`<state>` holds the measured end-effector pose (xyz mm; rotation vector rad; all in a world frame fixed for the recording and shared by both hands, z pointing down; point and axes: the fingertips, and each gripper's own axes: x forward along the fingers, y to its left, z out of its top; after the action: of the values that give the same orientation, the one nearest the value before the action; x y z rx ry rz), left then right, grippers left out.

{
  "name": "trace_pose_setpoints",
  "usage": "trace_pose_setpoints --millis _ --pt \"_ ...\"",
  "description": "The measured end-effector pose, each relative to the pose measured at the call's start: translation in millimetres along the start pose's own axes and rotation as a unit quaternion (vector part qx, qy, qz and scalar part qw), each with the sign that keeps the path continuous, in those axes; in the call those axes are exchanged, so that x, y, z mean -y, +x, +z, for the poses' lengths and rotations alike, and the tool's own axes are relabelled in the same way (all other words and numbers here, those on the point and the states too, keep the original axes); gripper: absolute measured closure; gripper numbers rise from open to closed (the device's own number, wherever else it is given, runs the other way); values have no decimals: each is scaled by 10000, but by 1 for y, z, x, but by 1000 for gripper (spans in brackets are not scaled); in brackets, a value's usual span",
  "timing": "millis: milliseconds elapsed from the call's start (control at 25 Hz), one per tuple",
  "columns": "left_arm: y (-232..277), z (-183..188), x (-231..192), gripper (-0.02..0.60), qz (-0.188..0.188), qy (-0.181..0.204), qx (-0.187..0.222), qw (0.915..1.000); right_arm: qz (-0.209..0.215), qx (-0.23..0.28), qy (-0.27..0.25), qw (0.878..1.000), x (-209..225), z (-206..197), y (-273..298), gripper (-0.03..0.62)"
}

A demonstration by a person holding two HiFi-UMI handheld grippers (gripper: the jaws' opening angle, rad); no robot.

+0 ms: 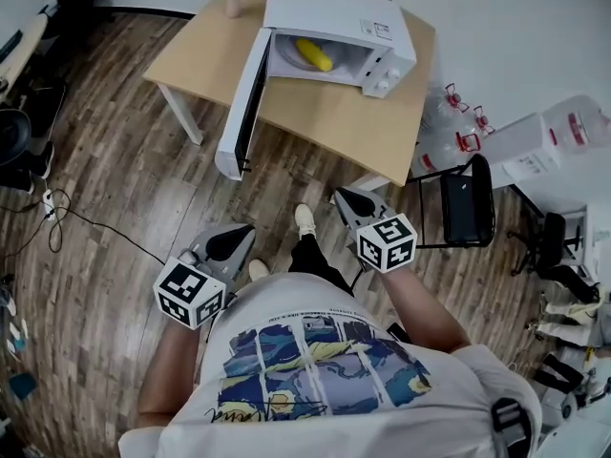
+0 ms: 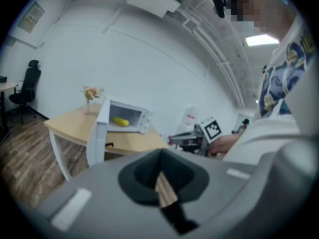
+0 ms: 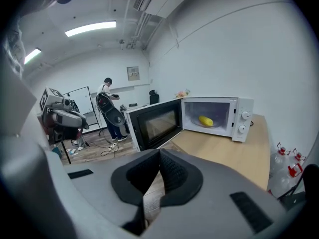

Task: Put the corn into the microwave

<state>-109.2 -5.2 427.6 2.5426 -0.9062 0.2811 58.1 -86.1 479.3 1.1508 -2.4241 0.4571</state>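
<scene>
Close to me, left grey gripper (image 1: 232,240) and right grey gripper (image 1: 352,202) have jaws shut, empty; the yellow corn cob (image 1: 313,54) lies inside the open white microwave (image 1: 334,12), so I judge the task done

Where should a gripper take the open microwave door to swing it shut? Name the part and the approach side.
Likely the door's free upright edge, the one farthest from the hinge. The door is a thin panel swung wide open, with that edge well clear of the microwave, so opened jaws could straddle it coming from the front.
</scene>
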Motion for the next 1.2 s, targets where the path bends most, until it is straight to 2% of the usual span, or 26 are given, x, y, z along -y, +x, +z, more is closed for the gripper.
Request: trace_pose_setpoints --millis 480,680,1200 --pt "-19 7 -7 572 243 -168 324 9990 554 151 -489 9972 -36 38 8 585" --pt "-29 -1 -13 572 406 -266 329 9983 718 153 -576 9956 -46 45 13 585" --pt "-33 -4 -11 572 338 -219 243 9989 777 180 -632 9948 -59 42 9 585"
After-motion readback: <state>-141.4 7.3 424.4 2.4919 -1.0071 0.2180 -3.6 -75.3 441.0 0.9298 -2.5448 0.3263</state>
